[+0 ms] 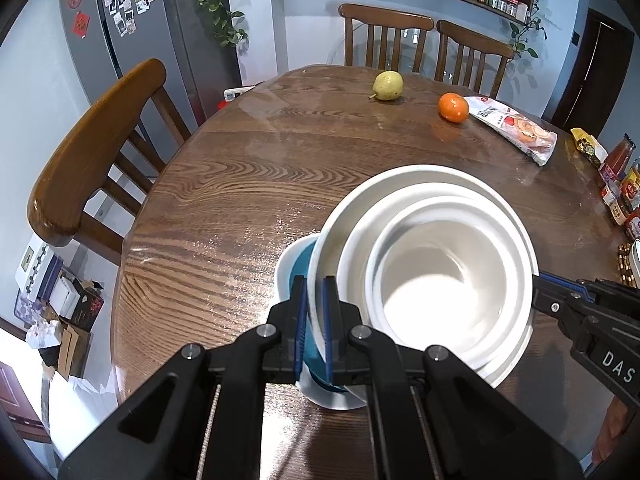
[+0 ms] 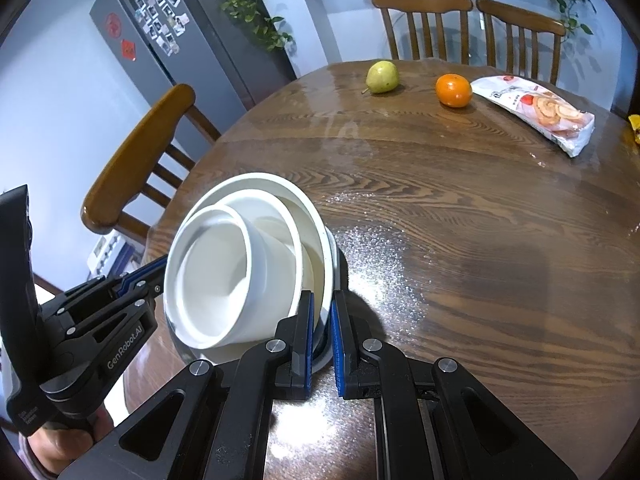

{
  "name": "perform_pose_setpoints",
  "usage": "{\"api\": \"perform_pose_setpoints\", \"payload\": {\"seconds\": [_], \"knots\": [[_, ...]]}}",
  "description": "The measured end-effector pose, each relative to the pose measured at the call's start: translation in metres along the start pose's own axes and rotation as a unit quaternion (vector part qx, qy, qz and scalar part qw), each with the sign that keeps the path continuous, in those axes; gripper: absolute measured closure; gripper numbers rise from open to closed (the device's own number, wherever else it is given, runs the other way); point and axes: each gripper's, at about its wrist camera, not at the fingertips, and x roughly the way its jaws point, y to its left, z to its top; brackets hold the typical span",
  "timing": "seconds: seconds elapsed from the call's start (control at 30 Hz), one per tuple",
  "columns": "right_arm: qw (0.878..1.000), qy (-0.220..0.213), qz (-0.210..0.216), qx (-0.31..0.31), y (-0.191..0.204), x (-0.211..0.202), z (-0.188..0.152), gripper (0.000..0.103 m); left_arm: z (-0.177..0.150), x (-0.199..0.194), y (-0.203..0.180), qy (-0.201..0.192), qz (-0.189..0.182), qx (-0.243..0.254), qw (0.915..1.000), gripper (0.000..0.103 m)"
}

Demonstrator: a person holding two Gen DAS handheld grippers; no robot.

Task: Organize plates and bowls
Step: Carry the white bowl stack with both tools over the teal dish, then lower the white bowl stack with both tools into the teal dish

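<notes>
A stack of nested white dishes sits at the near side of the wooden table: a wide white deep plate holds a middle bowl and a small white bowl. Under it shows a bowl with a teal inside. My left gripper is shut on the plate's left rim. My right gripper is shut on the opposite rim. The stack leans a little over the teal bowl.
A pear, an orange and a snack bag lie at the table's far side. Bottles and jars crowd the right edge. Wooden chairs stand to the left and behind. A hand holds the left gripper.
</notes>
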Motion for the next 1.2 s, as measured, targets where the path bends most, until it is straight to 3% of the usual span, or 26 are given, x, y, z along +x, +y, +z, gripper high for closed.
{"api": "perform_pose_setpoints", "payload": {"seconds": [1.2], "knots": [[1.000, 0.024, 0.004, -0.009, 0.013, 0.027, 0.009, 0.091, 0.003, 0.019, 0.022, 0.021, 0.006, -0.017, 0.9996, 0.101]]}}
